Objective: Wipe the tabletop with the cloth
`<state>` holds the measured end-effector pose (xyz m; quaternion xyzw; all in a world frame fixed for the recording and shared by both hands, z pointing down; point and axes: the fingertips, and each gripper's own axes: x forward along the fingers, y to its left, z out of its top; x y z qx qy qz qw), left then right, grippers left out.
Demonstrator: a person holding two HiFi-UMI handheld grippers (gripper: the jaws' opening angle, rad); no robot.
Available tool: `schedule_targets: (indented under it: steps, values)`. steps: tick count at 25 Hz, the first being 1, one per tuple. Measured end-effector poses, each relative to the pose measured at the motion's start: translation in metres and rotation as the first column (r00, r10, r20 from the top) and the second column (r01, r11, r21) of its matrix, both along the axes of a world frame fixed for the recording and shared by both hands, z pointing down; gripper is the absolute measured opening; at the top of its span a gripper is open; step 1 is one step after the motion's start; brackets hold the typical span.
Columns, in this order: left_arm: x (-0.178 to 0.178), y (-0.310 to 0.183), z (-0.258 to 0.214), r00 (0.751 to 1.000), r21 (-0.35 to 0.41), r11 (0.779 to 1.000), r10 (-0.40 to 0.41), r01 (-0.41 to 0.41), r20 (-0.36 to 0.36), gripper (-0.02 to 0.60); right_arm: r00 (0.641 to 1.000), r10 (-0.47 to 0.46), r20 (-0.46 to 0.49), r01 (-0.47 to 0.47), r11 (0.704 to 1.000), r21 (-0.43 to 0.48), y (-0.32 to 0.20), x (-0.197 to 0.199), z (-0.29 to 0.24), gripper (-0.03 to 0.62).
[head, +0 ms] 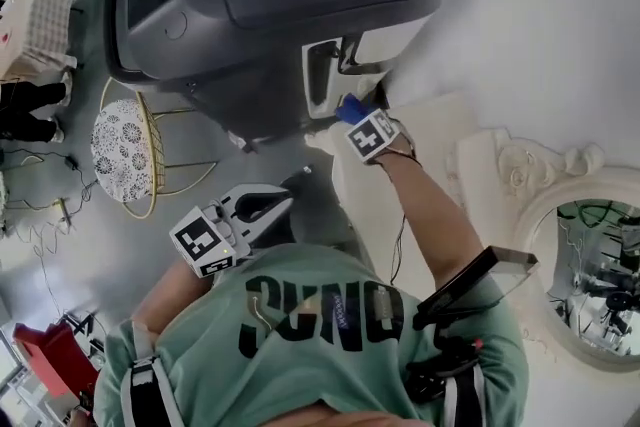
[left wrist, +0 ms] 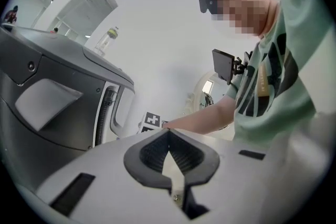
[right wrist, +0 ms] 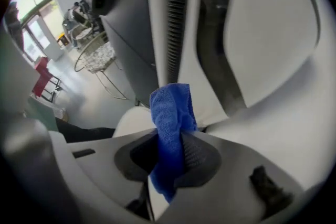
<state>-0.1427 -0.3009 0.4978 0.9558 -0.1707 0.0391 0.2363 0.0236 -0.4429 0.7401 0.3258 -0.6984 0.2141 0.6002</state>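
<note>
Because the cloth point(right wrist: 169, 107) is already pinched between the jaws of the right gripper point(right wrist: 176, 139), the coming move depends mostly on where this blue fold points. It is a folded strip that stands out past the jaw tips, with its long axis along the jaws, and a shorter end hangs behind them. In the right gripper view it aims at the white side panel of the big grey machine point(head: 270, 5), very near to it, and not down to a flat surface.

In the head view, the pale cream surface point(head: 450, 130) lies under and to the right of the right forearm. I think this is the tabletop, but the steep angle makes it difficult to be sure. If so, the cloth must be turned downward and brought back toward the person's right before wiping can begin.

The left gripper point(left wrist: 168, 134) has its jaw tips pressed together with nothing between them. It hangs low and close to the body, well apart from the cloth, so the right hand is clearly the nearer one.
</note>
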Motion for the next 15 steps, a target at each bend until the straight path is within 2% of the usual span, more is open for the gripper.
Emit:
schedule_targets:
  steps: [2, 4, 6, 8, 10, 12, 13, 14, 15]
  values:
    - [-0.004, 0.014, -0.007, 1.0, 0.009, 1.0, -0.009, 0.009, 0.002, 0.009, 0.995, -0.079, 0.067, 0.08, 0.997, -0.002, 0.023, -0.051, 0.0, 0.077]
    - [-0.01, 0.024, -0.012, 1.0, 0.013, 1.0, -0.026, 0.026, 0.0, 0.009, 0.983, -0.146, 0.108, 0.149, 0.989, -0.015, 0.042, -0.084, 0.0, 0.077]
    - [-0.016, 0.029, -0.014, 0.999, 0.019, 0.999, -0.041, 0.041, 0.001, 0.009, 0.97, -0.199, 0.141, 0.207, 0.977, -0.045, 0.058, -0.102, 0.003, 0.077]
    - [-0.02, 0.031, -0.017, 0.999, 0.022, 0.998, -0.052, 0.052, -0.002, 0.009, 0.962, -0.224, 0.158, 0.238, 0.968, -0.08, 0.07, -0.101, 0.003, 0.077]
    - [-0.024, 0.031, -0.018, 0.998, 0.021, 0.998, -0.056, 0.056, -0.005, 0.009, 0.973, -0.177, 0.151, 0.195, 0.973, -0.119, 0.07, -0.073, -0.008, 0.078]
    - [-0.027, 0.024, -0.015, 0.999, 0.02, 0.998, -0.053, 0.053, -0.007, 0.009, 0.975, -0.048, 0.215, 0.093, 0.974, -0.206, 0.062, -0.039, -0.025, 0.077]
    - [-0.028, 0.018, -0.011, 0.999, 0.016, 0.999, -0.052, 0.052, -0.008, 0.009, 0.978, 0.0, 0.21, 0.048, 0.973, -0.225, 0.047, -0.011, -0.033, 0.077]
    - [-0.029, 0.012, -0.007, 0.999, 0.008, 0.999, -0.05, 0.05, -0.008, 0.009, 0.99, 0.02, 0.142, 0.009, 0.979, -0.204, 0.022, 0.03, -0.039, 0.078]
    - [-0.03, 0.005, -0.002, 0.999, -0.002, 0.999, -0.048, 0.048, -0.008, 0.009, 0.999, 0.026, 0.031, -0.021, 0.987, -0.161, -0.007, 0.08, -0.043, 0.078]
